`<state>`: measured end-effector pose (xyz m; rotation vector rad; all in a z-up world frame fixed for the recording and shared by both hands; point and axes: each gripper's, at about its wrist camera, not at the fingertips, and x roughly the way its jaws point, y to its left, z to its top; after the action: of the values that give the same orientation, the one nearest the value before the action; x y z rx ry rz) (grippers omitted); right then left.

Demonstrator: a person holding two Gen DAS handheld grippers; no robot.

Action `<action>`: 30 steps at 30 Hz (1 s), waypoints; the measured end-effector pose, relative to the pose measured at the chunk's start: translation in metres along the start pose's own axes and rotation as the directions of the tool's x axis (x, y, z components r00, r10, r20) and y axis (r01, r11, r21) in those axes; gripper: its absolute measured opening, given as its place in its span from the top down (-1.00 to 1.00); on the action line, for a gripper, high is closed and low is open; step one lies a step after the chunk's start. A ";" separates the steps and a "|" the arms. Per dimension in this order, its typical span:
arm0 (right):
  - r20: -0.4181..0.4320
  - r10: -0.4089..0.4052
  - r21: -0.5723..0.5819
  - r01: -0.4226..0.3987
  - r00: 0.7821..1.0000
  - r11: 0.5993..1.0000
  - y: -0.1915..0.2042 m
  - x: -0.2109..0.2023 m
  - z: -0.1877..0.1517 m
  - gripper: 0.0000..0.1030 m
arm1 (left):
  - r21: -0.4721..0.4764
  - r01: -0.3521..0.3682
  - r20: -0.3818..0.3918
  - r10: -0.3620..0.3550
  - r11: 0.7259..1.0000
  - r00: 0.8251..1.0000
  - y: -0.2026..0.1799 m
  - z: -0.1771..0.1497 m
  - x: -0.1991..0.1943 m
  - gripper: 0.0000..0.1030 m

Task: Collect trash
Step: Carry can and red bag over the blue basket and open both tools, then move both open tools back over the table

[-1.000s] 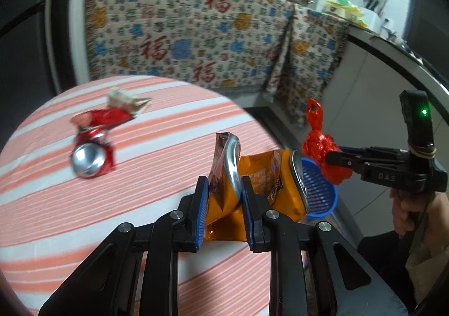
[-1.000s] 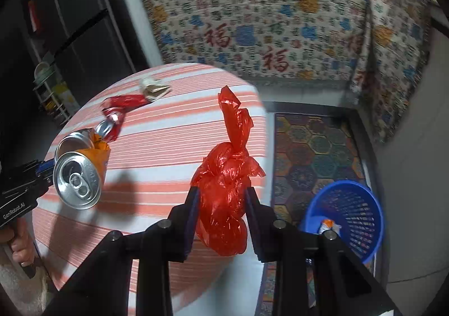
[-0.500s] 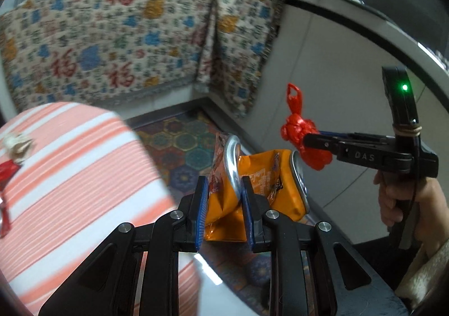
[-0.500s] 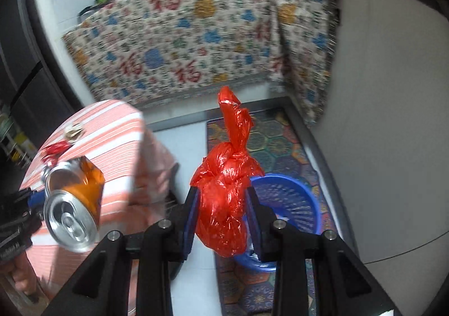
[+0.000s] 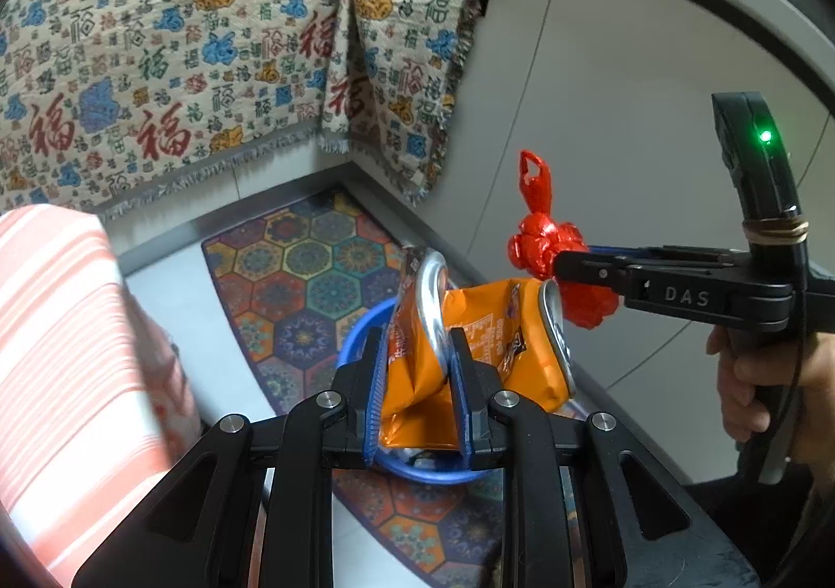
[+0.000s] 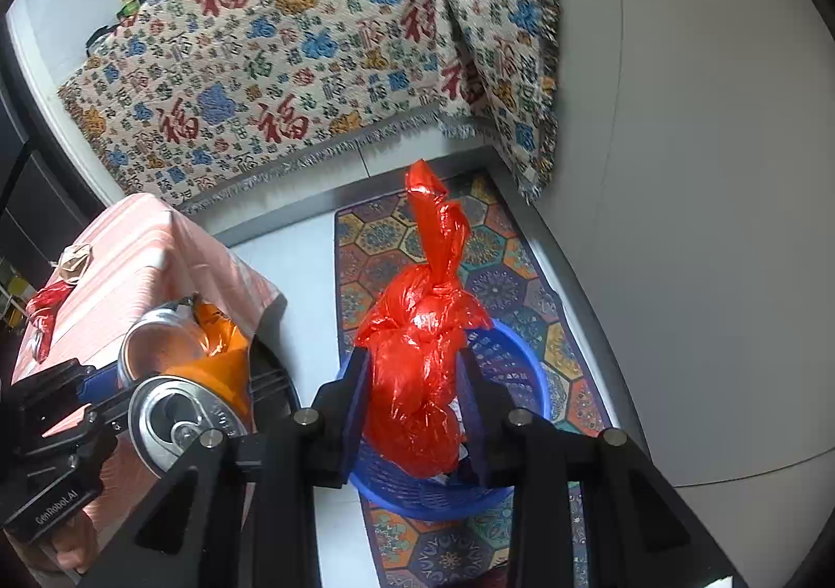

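We are holding the knotted red plastic bag [image 6: 417, 379] pinched in the right gripper [image 6: 415, 410], directly over the blue basket [image 6: 527, 369] at lower centre, while the left gripper [image 5: 417, 379], pinching the crushed orange can [image 5: 469, 343], is hanging over its near rim.

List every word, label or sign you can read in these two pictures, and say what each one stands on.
"DAS": on the black body of the right tongs.
"GenRobot.AI": on the body of the left tongs.
"福": woven in red, repeated across the patterned cloth.
Print on the crushed orange can: too small and creased to read.
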<state>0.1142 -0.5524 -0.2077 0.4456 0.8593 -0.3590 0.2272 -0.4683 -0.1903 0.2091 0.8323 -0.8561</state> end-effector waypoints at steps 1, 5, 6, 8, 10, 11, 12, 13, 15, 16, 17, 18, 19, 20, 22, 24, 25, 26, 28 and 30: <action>-0.005 0.004 0.005 -0.004 1.000 1.000 -0.004 0.003 0.000 0.36 | 0.001 -0.002 -0.004 0.002 1.000 1.000 -0.001 0.000 0.006 0.58; -0.015 0.000 0.011 0.000 1.000 1.000 -0.016 0.013 0.001 0.36 | 0.006 -0.010 -0.022 0.010 1.000 1.000 -0.004 -0.001 0.026 0.58; -0.021 0.003 0.011 -0.002 1.000 1.000 -0.019 0.016 0.002 0.36 | 0.008 -0.012 -0.024 0.012 1.000 1.000 -0.005 -0.002 0.030 0.58; -0.032 0.007 0.014 -0.006 0.999 1.000 -0.022 0.022 0.003 0.36 | 0.010 -0.017 -0.030 0.018 1.000 0.999 -0.007 -0.004 0.036 0.58; -0.046 0.015 0.024 -0.014 0.999 1.000 -0.027 0.029 0.003 0.36 | 0.013 -0.022 -0.035 0.022 1.000 0.999 -0.010 -0.005 0.044 0.58; -0.052 0.020 0.030 -0.018 0.998 0.999 -0.029 0.032 0.004 0.36 | 0.015 -0.024 -0.038 0.025 1.000 0.999 -0.011 -0.005 0.048 0.58; -0.057 0.024 0.036 -0.022 0.998 0.999 -0.031 0.035 0.004 0.35 | 0.017 -0.023 -0.040 0.024 1.000 0.999 -0.012 -0.005 0.053 0.57; -0.060 0.028 0.040 -0.026 0.998 0.999 -0.032 0.038 0.005 0.35 | 0.022 -0.023 -0.041 0.024 1.000 0.999 -0.013 -0.005 0.057 0.57; -0.061 0.033 0.047 -0.030 0.998 0.998 -0.035 0.042 0.006 0.30 | 0.038 -0.024 -0.037 0.025 0.999 0.999 -0.017 -0.005 0.065 0.57; -0.061 0.035 0.051 -0.031 0.998 0.998 -0.036 0.043 0.006 0.30 | 0.043 -0.023 -0.036 0.025 0.999 0.999 -0.018 -0.006 0.070 0.55; -0.064 0.043 0.060 -0.039 0.997 0.997 -0.037 0.046 0.007 0.21 | 0.044 -0.019 -0.040 0.021 0.999 0.999 -0.019 -0.006 0.075 0.53; -0.066 0.048 0.074 -0.043 0.997 0.996 -0.038 0.048 0.007 0.12 | 0.043 -0.010 -0.050 0.012 0.999 0.999 -0.019 -0.008 0.083 0.51; -0.067 0.053 0.085 -0.047 0.996 0.995 -0.039 0.049 0.007 -0.02 | 0.045 -0.003 -0.061 0.006 0.999 0.998 -0.020 -0.009 0.090 0.27; -0.066 0.057 0.093 -0.050 0.996 0.994 -0.040 0.051 0.008 -0.06 | 0.048 0.001 -0.066 0.002 0.999 0.998 -0.021 -0.010 0.094 -0.04; -0.063 0.051 0.089 -0.045 0.997 0.995 -0.041 0.051 0.009 -0.06 | 0.051 -0.006 -0.068 0.010 0.999 0.998 -0.022 -0.011 0.098 -0.23; -0.052 0.042 0.085 -0.037 0.998 0.996 -0.041 0.047 0.010 -0.06 | 0.030 -0.017 -0.068 0.019 0.999 0.997 -0.020 -0.009 0.093 -0.24; -0.042 0.038 0.082 -0.034 0.998 0.996 -0.041 0.044 0.011 -0.06 | 0.010 -0.015 -0.063 0.015 1.000 0.998 -0.018 -0.008 0.087 -0.31; -0.024 0.027 0.074 -0.025 0.999 0.997 -0.040 0.040 0.012 -0.06 | -0.010 -0.014 -0.051 0.014 1.000 0.999 -0.016 -0.006 0.078 -0.39; 0.023 -0.006 0.043 0.005 1.000 0.999 -0.037 0.028 0.015 -0.06 | -0.036 -0.019 -0.020 0.019 0.999 1.000 -0.011 -0.002 0.054 -0.50; 0.083 -0.043 0.004 0.043 0.996 0.999 -0.030 0.015 0.018 -0.06 | -0.059 -0.011 0.012 0.012 0.998 1.000 -0.007 0.002 0.027 -0.61</action>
<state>0.1201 -0.5889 -0.2159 0.4119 0.7891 -0.4158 0.2331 -0.4897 -0.2079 0.1567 0.8429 -0.8201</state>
